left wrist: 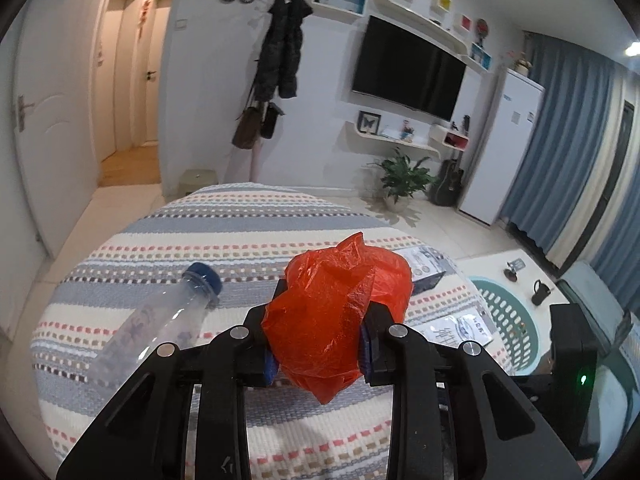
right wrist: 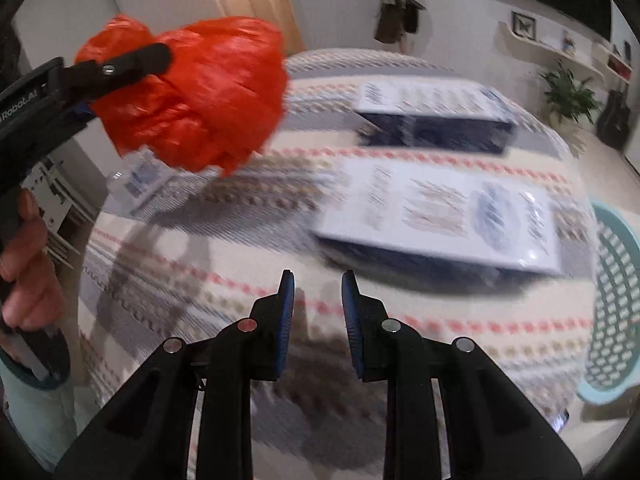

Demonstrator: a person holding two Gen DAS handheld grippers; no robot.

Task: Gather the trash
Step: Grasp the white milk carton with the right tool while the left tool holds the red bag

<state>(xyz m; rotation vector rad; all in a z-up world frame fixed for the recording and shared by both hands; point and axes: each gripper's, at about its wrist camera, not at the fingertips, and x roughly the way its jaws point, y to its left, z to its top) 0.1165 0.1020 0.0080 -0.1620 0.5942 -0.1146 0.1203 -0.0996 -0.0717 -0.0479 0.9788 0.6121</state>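
My left gripper point(left wrist: 326, 316) is shut on a crumpled red plastic bag point(left wrist: 340, 312) and holds it above the striped tablecloth point(left wrist: 240, 232). The right wrist view shows that same bag point(right wrist: 192, 96) at upper left, pinched by the left gripper point(right wrist: 132, 60) in a person's hand point(right wrist: 24, 280). An empty clear bottle point(left wrist: 160, 328) with a blue cap lies on the cloth, left of the bag. My right gripper point(right wrist: 318, 280) hangs over the cloth, open by a narrow gap with nothing in it. Two flat white-and-blue boxes point(right wrist: 436, 208) point(right wrist: 432, 116) lie beyond it, blurred.
A pale green slotted basket point(right wrist: 612, 300) stands off the table's right edge; the left wrist view shows the basket point(left wrist: 508, 320) too. A small box point(right wrist: 140, 176) lies under the bag. Behind are a potted plant point(left wrist: 404, 180), a television and a coat rack.
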